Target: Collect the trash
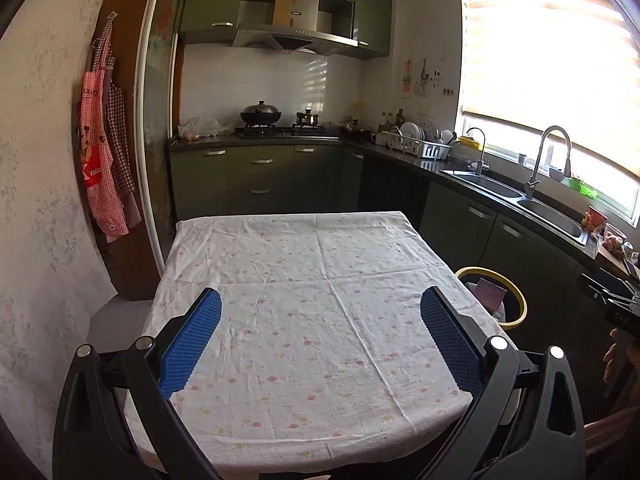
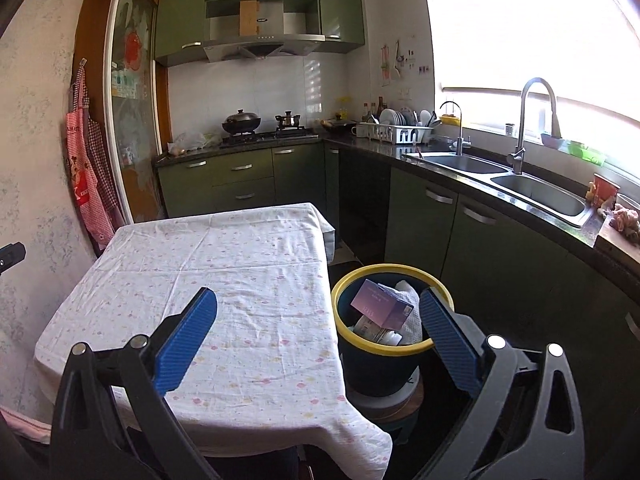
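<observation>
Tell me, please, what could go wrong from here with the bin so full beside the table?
The purple box sticks up above the yellow rim of the trash bin, so it might topple out if bumped. The bin seems perched on a small stool, so a knock from the open right gripper could tip it. The tablecloth hangs loose and could snag.

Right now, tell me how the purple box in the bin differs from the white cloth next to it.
The purple box is rigid with flat faces and sharp edges; the white cloth is soft and crumpled. The purple box lies tilted on top of the pile, while the white cloth is tucked behind and beside it. Both sit inside the yellow-rimmed bin, beside the table.
</observation>
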The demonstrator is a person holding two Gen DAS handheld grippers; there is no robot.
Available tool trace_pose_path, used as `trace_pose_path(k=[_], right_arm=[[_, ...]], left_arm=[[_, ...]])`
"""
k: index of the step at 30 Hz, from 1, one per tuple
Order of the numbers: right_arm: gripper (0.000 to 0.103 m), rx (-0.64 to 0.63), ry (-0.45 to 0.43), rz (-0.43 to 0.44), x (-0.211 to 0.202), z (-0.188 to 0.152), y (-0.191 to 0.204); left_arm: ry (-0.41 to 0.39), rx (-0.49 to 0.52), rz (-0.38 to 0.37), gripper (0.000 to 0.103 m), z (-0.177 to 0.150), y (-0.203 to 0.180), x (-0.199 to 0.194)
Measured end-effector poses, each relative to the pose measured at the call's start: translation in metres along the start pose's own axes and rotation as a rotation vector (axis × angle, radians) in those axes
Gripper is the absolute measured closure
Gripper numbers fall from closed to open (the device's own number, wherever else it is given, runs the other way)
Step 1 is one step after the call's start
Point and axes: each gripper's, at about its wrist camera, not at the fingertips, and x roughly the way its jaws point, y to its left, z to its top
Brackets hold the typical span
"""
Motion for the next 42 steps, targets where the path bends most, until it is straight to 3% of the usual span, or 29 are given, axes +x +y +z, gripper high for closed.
trace_pose_path(k=[12, 42], right_arm=[[0.007, 0.036, 0.006, -0.011, 0.003, -0.004, -0.012], [0.007, 0.028, 0.041, -0.001, 0.019, -0.009, -0.005]], left_arm=[[-0.012, 0.025, 0.001, 0.005, 0.005, -0.017, -0.004], [0.027, 0.022, -0.012, 0.005, -0.002, -0.017, 0.013]])
